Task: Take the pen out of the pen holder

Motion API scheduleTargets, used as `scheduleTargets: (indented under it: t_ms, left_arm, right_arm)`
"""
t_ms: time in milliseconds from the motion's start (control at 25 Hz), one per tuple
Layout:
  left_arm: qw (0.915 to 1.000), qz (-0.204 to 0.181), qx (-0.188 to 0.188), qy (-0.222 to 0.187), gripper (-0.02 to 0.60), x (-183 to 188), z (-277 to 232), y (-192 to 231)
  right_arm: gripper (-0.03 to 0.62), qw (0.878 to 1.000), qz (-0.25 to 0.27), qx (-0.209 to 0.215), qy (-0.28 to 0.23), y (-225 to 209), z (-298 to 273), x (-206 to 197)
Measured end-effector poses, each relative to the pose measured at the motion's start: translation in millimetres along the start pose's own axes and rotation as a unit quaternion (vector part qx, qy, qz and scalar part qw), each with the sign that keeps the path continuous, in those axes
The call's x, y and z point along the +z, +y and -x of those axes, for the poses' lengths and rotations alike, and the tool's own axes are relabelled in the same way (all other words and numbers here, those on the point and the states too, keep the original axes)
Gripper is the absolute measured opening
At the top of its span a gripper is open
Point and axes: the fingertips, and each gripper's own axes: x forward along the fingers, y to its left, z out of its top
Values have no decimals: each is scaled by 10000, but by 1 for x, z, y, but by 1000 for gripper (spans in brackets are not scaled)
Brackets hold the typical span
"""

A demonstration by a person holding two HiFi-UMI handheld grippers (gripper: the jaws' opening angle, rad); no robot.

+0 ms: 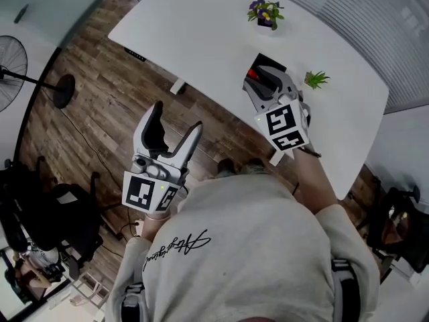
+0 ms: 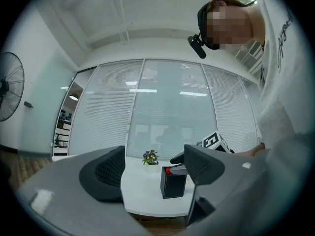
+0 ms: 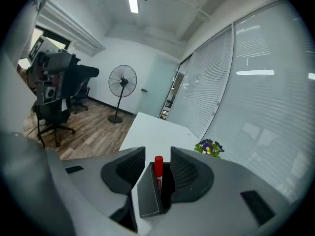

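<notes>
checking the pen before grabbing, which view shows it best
The right gripper view: the red-capped pen stands in its holder between the jaws of the right tool. Head view shows a red sliver; left gripper view a distant red cap.

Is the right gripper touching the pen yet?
Apart. The right gripper view shows the right gripper straddling the pen, with a gap at each jaw.

The person wears a pale grey short-sleeved T-shirt [image 1: 255, 247] with black cursive script on it and a black head-mounted camera [image 2: 197, 45]. The left gripper [image 1: 177, 116] and right gripper [image 1: 263, 79] have light grey bodies, dark mesh-textured jaws and black-and-white marker cubes [image 1: 287, 127].
</notes>
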Motion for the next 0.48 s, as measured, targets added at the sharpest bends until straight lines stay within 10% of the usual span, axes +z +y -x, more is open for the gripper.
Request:
scheduleTargets:
  t_ms: [480]
  left_arm:
    - [9997,2,218,70,359,-3,-4,-18]
  right_arm:
    - [118,9981,260,388,407,-1,-20,-14]
